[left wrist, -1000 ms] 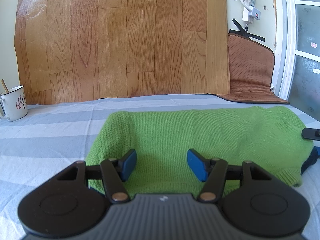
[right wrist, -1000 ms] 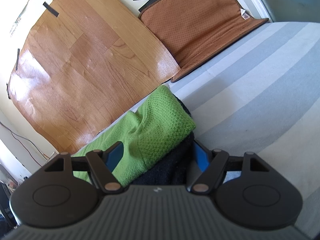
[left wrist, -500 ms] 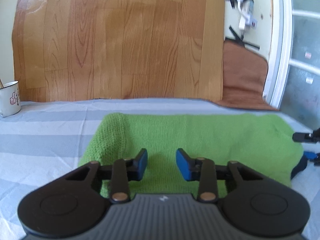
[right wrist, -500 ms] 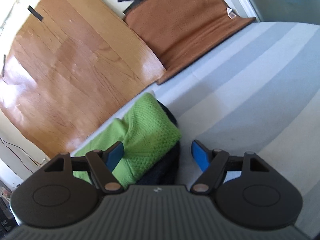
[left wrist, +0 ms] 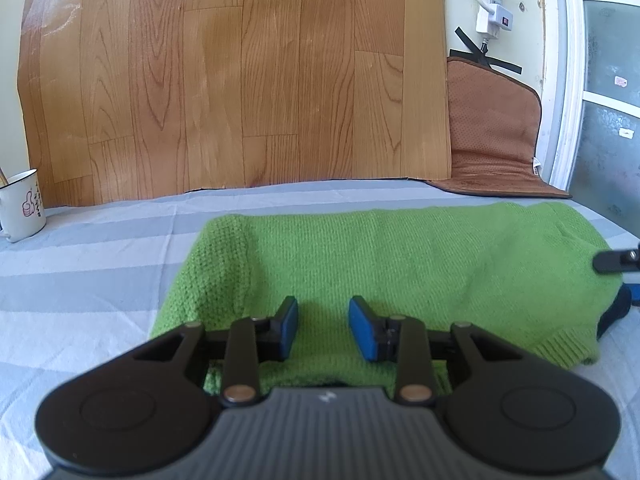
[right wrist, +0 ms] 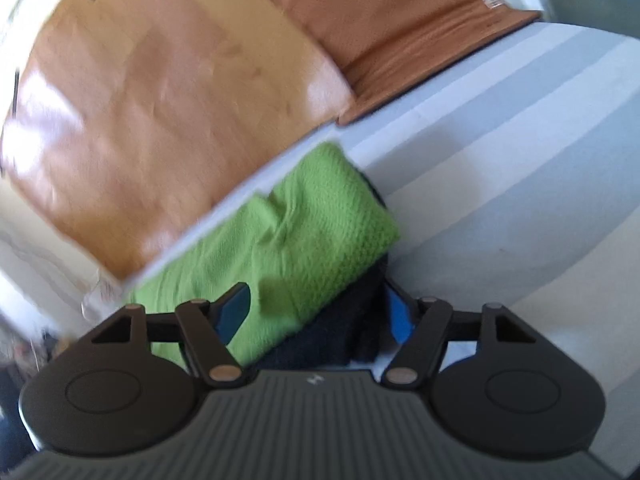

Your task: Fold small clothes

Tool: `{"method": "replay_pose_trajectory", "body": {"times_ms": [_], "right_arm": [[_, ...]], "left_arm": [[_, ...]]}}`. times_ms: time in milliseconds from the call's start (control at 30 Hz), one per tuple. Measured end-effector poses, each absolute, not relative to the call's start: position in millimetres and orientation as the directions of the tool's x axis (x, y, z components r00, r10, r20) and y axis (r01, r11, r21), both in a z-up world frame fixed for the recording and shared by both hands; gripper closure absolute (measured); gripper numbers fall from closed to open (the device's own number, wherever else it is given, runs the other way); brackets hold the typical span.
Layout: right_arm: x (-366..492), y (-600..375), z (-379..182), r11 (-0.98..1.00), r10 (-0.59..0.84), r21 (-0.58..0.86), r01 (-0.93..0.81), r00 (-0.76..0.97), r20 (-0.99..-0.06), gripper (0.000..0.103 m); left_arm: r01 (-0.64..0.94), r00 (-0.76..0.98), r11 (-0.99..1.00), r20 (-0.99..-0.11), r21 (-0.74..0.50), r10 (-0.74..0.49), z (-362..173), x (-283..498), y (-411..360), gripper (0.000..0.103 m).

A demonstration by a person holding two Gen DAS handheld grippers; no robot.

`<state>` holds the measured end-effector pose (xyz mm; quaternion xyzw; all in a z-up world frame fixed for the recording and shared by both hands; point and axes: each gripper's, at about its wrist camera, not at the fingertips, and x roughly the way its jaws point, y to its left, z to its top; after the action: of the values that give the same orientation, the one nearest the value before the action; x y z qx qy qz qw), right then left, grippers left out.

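Under the left gripper, narrowly parted, the green sweater's near edge hides; the right gripper is closing around its blurred end.

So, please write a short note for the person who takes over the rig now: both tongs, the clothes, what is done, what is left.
Left tongs: narrowed over the near edge of the green sweater; a gap shows between the pads, grip not certain.
Right tongs: closing around the sweater's end and its dark lining, not pressing yet.
The sweater lies folded lengthwise on the striped sheet.
Left: probably lift both ends and fold it across.
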<state>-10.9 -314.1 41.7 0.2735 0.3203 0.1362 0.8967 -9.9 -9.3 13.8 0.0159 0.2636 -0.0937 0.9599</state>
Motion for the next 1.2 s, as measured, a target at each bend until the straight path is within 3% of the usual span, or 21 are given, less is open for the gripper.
{"method": "replay_pose_trajectory", "body": {"times_ms": [167, 333, 367, 433, 633, 767, 933, 1067, 1200], "right_arm": [[1.5, -316.0, 45.5, 0.813, 0.485, 0.571, -0.114, 0.675, -0.556, 0.028], [18.9, -324.3, 30.1, 0.694, 0.569, 0.713, -0.101, 0.684, -0.457, 0.029], [19.4, -322.2, 27.8, 0.69, 0.57, 0.716, -0.108, 0.69, -0.445, 0.031], [17.7, -318.4, 24.6, 0.691, 0.566, 0.715, -0.106, 0.694, -0.444, 0.054], [10.5, -315.2, 28.6, 0.675, 0.558, 0.733, -0.081, 0.706, -0.436, 0.068], [3.8, -299.9, 51.8, 0.734, 0.527, 0.662, -0.15, 0.742, -0.416, 0.07], [1.3, -292.3, 50.9, 0.797, 0.475, 0.586, -0.143, 0.749, -0.463, 0.07], [3.9, -308.2, 34.7, 0.762, 0.487, 0.64, -0.095, 0.735, -0.471, 0.069], [2.6, -325.2, 18.8, 0.663, 0.546, 0.744, -0.08, 0.732, -0.408, 0.067]], "left_arm": [[0.191, 0.844, 0.981, -0.508, -0.019, -0.174, 14.5, -10.6, -9.2, 0.072], [0.191, 0.844, 0.981, -0.507, -0.019, -0.174, 14.5, -11.0, -9.8, 0.072], [0.191, 0.845, 0.981, -0.506, -0.019, -0.174, 14.5, -11.3, -9.4, 0.072], [0.191, 0.844, 0.981, -0.506, -0.019, -0.174, 14.9, -11.2, -9.7, 0.072], [0.19, 0.845, 0.982, -0.506, -0.019, -0.174, 14.8, -11.6, -9.4, 0.072], [0.191, 0.844, 0.981, -0.506, -0.02, -0.175, 14.8, -10.8, -9.8, 0.072], [0.192, 0.844, 0.981, -0.505, -0.024, -0.177, 14.7, -10.5, -9.6, 0.072], [0.192, 0.845, 0.981, -0.504, -0.024, -0.178, 14.8, -10.5, -9.4, 0.066], [0.192, 0.845, 0.981, -0.505, -0.024, -0.177, 14.7, -10.5, -9.3, 0.065]]}}
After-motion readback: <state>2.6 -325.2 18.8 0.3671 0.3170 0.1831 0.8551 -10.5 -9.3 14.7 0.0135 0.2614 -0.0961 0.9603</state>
